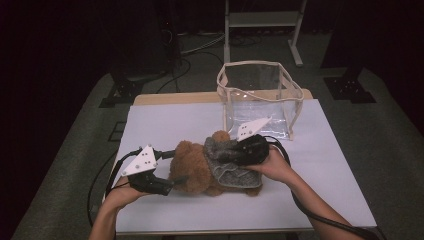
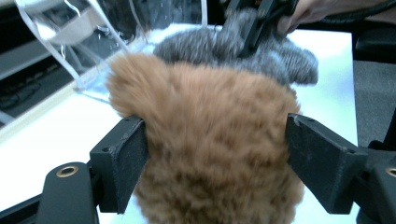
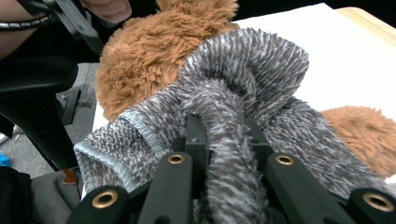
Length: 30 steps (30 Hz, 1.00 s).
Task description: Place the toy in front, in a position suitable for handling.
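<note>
A brown plush bear (image 1: 192, 167) lies on the white table (image 1: 165, 125), wearing a grey knitted garment (image 1: 230, 172) around its middle. My left gripper (image 1: 170, 184) comes in from the left. In the left gripper view its two pads press into the bear's brown fur (image 2: 215, 140) from both sides. My right gripper (image 1: 232, 150) reaches over the bear from the right and is shut on a raised fold of the grey garment (image 3: 261, 70), which bunches up between the jaws (image 3: 224, 140). More of the bear's fur (image 3: 149, 51) shows behind the fold.
A clear plastic bag (image 1: 260, 95) with a cream trim stands open at the back of the table, just behind the bear. Cables trail from both grippers off the table's front. Bare white tabletop lies to the left and right of the bear.
</note>
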Tool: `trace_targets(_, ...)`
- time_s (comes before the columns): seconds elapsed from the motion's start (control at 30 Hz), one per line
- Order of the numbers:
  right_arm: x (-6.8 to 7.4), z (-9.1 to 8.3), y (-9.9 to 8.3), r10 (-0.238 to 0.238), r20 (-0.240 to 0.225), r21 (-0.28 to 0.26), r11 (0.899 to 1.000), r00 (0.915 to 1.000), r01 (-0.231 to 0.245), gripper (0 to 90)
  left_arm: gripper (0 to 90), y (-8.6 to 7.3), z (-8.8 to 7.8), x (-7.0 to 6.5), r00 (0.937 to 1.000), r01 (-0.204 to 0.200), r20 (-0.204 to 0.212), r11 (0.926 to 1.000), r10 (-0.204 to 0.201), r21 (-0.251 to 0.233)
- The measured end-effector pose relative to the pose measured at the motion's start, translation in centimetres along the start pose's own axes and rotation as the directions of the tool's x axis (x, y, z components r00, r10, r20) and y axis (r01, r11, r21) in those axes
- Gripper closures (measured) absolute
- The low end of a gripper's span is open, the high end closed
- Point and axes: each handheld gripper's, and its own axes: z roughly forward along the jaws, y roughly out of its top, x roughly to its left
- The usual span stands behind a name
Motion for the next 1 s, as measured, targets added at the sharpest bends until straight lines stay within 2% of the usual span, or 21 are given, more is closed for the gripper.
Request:
trace_targets(0.07, 0.1, 0.2, 0.1, -0.004, 0.000, 0.011, 1.000, 1.0000, 0.004, 77.3, 22.4, 0.5, 0.0, -0.1, 0.9999, -0.013, 0.009, 0.9999, 0.013, -0.006)
trace_targets(0.2, 0.2, 0.4, 0.2, -0.011, 0.002, 0.017, 1.000, 0.9999, 0.011, 77.2, 21.2, 0.5, 0.9, -0.6, 0.9991, -0.034, 0.028, 0.9991, 0.034, 0.024)
trace_targets(0.33, 0.2, 0.1, 0.1, -0.020, 0.014, 0.027, 0.999, 0.9997, 0.019, 77.1, 20.9, 0.1, 1.6, -0.4, 0.9988, -0.048, -0.004, 0.9965, 0.049, 0.068)
trace_targets(0.5, 0.1, -0.9, -0.5, -0.018, 0.034, 0.046, 0.999, 0.9993, 0.016, 77.0, 20.7, -0.9, 1.8, 0.2, 0.9992, -0.029, -0.025, 0.9944, 0.031, 0.102)
trace_targets(0.6, -0.1, -1.7, -1.4, 0.010, 0.043, 0.038, 0.999, 0.9990, -0.011, 77.0, 20.7, -1.5, 1.9, 0.5, 0.9988, -0.023, -0.041, 0.9914, 0.029, 0.129)
trace_targets(1.0, -0.6, -4.6, -4.5, 0.070, 0.093, -0.002, 0.998, 0.9932, -0.070, 77.0, 20.6, -2.0, 2.0, 1.3, 0.9984, -0.008, -0.055, 0.9893, 0.016, 0.145)
